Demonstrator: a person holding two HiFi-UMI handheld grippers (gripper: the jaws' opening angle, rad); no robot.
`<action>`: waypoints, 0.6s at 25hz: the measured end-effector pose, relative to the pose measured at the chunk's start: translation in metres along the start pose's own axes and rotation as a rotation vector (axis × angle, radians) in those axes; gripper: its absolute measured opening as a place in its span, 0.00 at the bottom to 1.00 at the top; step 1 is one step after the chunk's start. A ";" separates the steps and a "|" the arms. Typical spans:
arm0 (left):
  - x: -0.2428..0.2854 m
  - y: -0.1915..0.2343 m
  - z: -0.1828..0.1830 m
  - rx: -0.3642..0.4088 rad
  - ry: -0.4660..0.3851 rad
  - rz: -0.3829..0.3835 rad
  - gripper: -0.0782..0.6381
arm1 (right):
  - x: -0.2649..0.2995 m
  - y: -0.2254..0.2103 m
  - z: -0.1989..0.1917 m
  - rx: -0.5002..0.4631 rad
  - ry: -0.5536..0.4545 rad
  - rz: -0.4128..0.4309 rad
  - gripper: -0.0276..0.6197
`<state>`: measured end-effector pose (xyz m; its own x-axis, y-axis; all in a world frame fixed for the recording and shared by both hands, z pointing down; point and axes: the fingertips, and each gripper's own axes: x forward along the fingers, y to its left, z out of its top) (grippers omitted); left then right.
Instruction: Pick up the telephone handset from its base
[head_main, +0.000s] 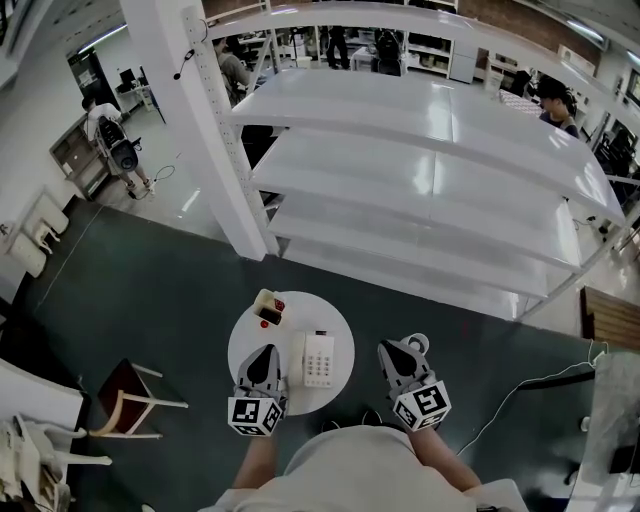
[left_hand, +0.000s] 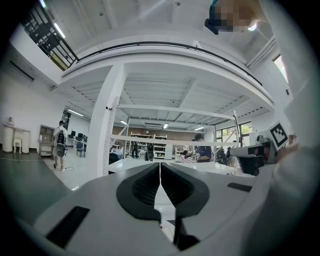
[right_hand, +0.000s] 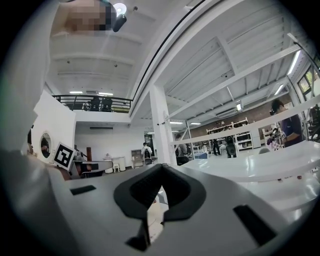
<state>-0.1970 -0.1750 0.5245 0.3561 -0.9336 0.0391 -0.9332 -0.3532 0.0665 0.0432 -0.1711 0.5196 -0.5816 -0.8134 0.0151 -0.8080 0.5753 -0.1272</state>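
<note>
Head view looks steeply down on a small round white tabletop (head_main: 338, 318) standing on a dark floor, with a wooden chair (head_main: 124, 398) on the floor well off to its left. The left hand-held gripper (head_main: 266, 351) hovers over the near left part of the tabletop, its tips pointing away from the person. In the left gripper view its two dark pads meet along a thin line with nothing between them, so it is fully closed and empty. At the far left edge of the tabletop sits a small cream box (head_main: 269, 307) with something red on it. The white telephone (head_main: 320, 360) rests near the middle of the tabletop, toward its near edge. The handset (head_main: 297, 358) lies along the left side of the base, just beside the left hand-held gripper's tips but apart from them. The right hand-held gripper (head_main: 385, 348) is held just off the right edge of the tabletop, over the floor. In the right gripper view its pad tips touch and it grips nothing.
</note>
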 end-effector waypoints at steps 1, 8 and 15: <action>0.001 -0.001 -0.001 0.002 0.001 -0.002 0.14 | 0.001 0.000 0.000 -0.001 0.001 0.005 0.05; 0.003 -0.010 -0.009 0.024 0.024 -0.018 0.14 | 0.003 -0.004 -0.005 0.011 0.022 0.008 0.05; 0.010 -0.017 -0.025 0.034 0.049 -0.024 0.14 | 0.004 -0.010 -0.009 0.021 0.030 0.007 0.05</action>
<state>-0.1764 -0.1764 0.5484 0.3800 -0.9210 0.0863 -0.9250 -0.3784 0.0346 0.0480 -0.1797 0.5299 -0.5898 -0.8063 0.0444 -0.8021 0.5785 -0.1484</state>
